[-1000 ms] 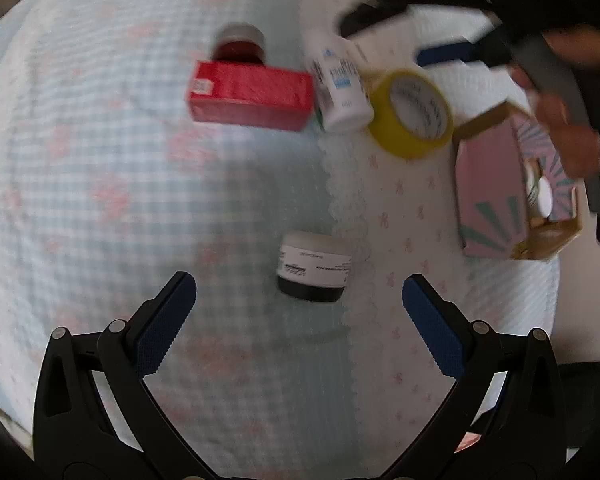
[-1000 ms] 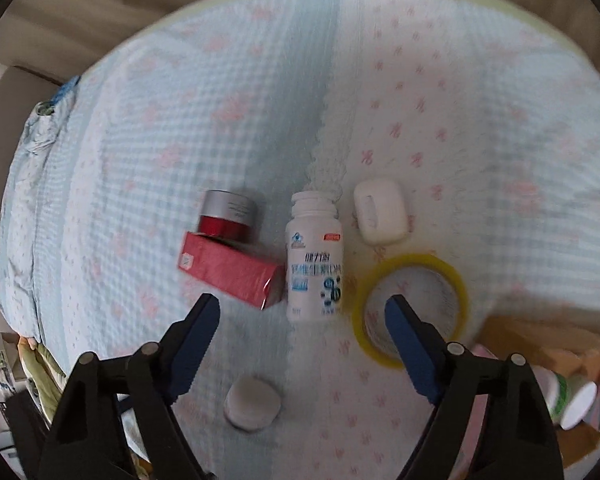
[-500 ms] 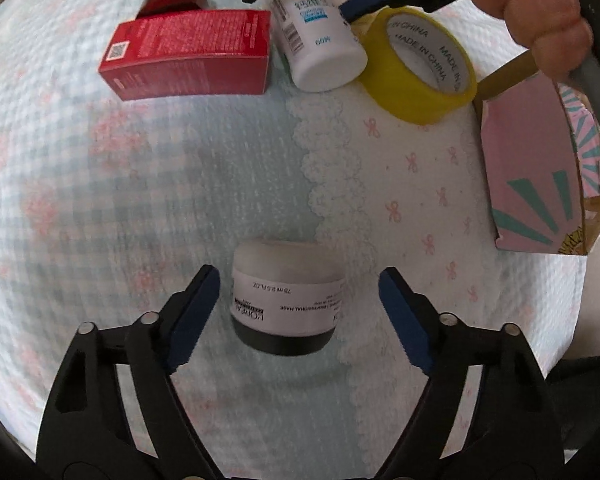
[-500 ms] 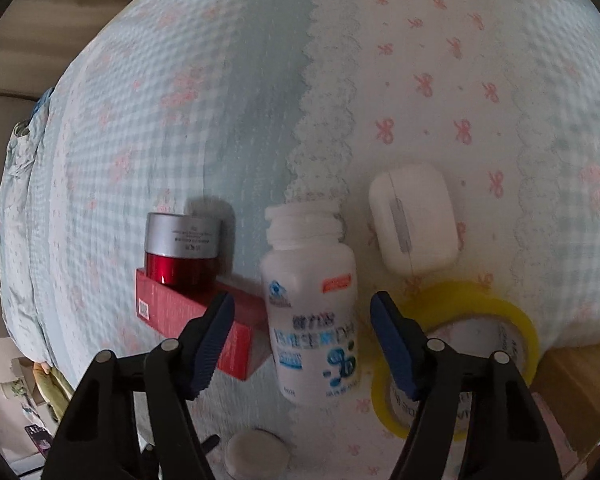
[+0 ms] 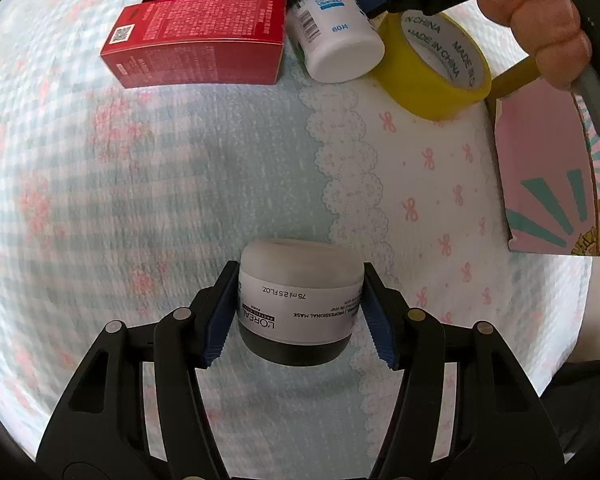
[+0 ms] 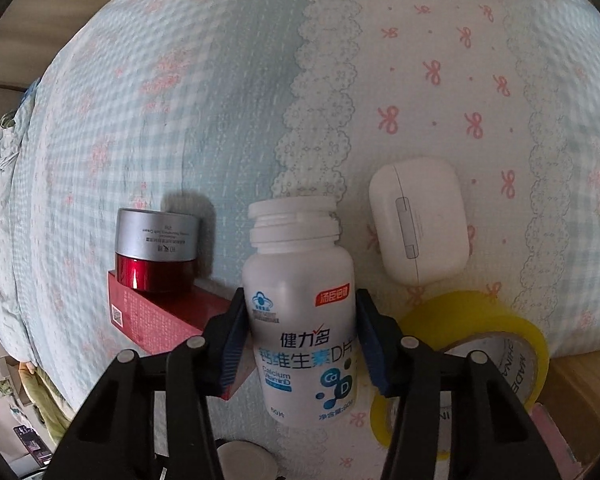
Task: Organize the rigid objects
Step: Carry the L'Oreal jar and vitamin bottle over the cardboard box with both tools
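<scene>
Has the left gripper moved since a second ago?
Yes. The left gripper has come down toward the bedspread; its jaws, then wide apart short of the jar, are now closing on it.

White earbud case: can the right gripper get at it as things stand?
Probably not right now. The right gripper is closing its jaws on the white calcium bottle, so it is occupied. The earbud case itself lies uncovered on the bedspread just past the yellow tape roll.

Soft daylight, faint shadows, slight motion blur, heavy fisheye edge distortion.
</scene>
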Available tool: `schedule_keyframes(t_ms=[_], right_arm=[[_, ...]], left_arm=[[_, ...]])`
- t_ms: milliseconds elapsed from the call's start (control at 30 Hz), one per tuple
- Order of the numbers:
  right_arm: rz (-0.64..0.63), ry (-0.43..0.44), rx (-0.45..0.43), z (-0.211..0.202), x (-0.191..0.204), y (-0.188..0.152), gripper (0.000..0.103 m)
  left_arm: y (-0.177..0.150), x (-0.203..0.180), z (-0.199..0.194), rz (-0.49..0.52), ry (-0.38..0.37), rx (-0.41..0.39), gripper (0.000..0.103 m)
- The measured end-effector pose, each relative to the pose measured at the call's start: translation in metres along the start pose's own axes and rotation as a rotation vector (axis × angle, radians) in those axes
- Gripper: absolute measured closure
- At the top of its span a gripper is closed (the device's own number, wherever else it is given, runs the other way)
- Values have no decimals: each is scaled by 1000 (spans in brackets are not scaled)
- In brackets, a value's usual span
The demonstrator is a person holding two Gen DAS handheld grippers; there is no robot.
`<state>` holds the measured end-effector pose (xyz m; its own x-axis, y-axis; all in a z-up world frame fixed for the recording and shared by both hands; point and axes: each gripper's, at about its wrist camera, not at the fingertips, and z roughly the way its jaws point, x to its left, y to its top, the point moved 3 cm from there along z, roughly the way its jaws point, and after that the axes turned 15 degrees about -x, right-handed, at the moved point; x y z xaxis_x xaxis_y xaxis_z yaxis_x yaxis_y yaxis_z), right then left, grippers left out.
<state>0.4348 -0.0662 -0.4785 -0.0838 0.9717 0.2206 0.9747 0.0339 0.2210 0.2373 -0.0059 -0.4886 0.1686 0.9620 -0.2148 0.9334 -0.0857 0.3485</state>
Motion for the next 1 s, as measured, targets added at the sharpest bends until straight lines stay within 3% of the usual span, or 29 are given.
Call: schedule_keyframes(t_ms=[200, 433, 733, 1000], right_arm=[[-9, 1, -23, -2, 4, -7, 56], [0, 9, -78, -41, -2, -12, 56], [52, 27, -177, -113, -1, -28, 57], [96, 57, -258, -210, 17, -67, 57]], left_arm=[[6, 22, -7, -80, -31, 10, 48], [15, 47, -32, -145, -12, -36, 48], [29, 44, -111, -141, -29, -144, 48], [44, 20, -194, -77, -62, -229, 48]])
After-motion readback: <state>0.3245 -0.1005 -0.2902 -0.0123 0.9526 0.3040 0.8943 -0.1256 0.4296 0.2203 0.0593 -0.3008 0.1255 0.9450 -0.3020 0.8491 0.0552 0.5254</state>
